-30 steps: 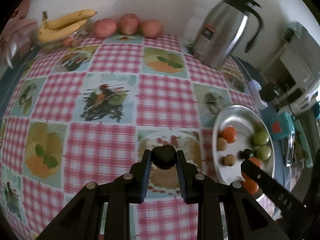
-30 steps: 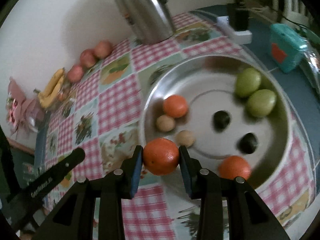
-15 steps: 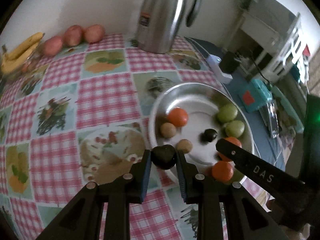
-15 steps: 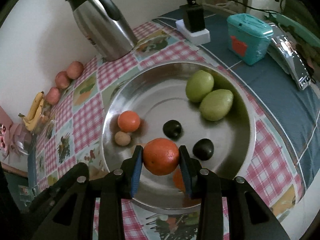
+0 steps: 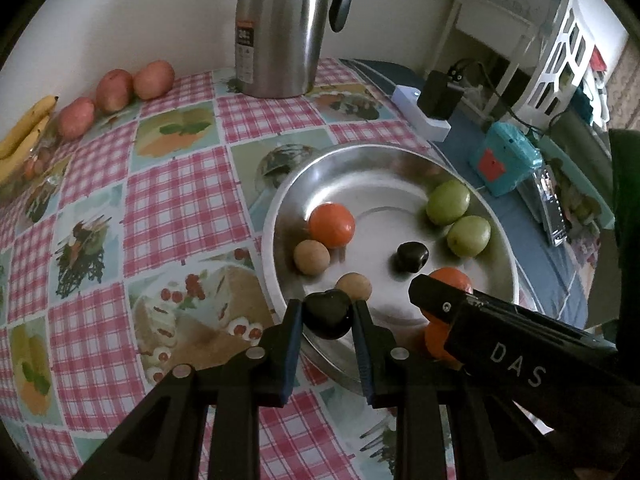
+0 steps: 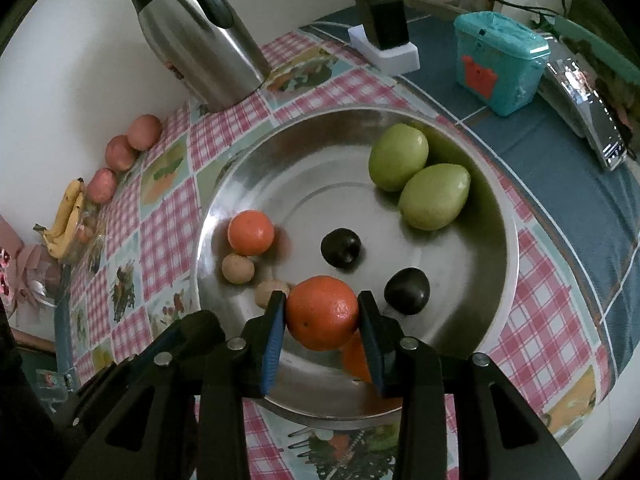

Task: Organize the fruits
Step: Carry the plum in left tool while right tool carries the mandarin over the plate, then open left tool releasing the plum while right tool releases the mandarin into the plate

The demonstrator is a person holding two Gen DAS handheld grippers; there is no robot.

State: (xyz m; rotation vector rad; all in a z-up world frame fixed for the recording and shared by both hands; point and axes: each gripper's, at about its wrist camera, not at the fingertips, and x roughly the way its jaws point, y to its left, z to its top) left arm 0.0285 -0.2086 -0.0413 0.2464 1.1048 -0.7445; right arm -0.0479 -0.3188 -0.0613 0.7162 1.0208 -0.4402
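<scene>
My left gripper is shut on a small dark fruit, held over the near rim of a round steel tray. My right gripper is shut on an orange above the tray, with another orange partly hidden under it. In the tray lie two green fruits, two dark fruits, a smaller orange and two tan round fruits. The right gripper's black finger crosses the left wrist view at lower right.
A steel thermos jug stands behind the tray on the checked tablecloth. Three red apples and bananas line the far left by the wall. A white charger block and a teal box sit right of the tray.
My left gripper swung right with the dark fruit, from over the tablecloth to the tray's near rim. My right gripper carried the orange from the tray's edge to over its inside.
</scene>
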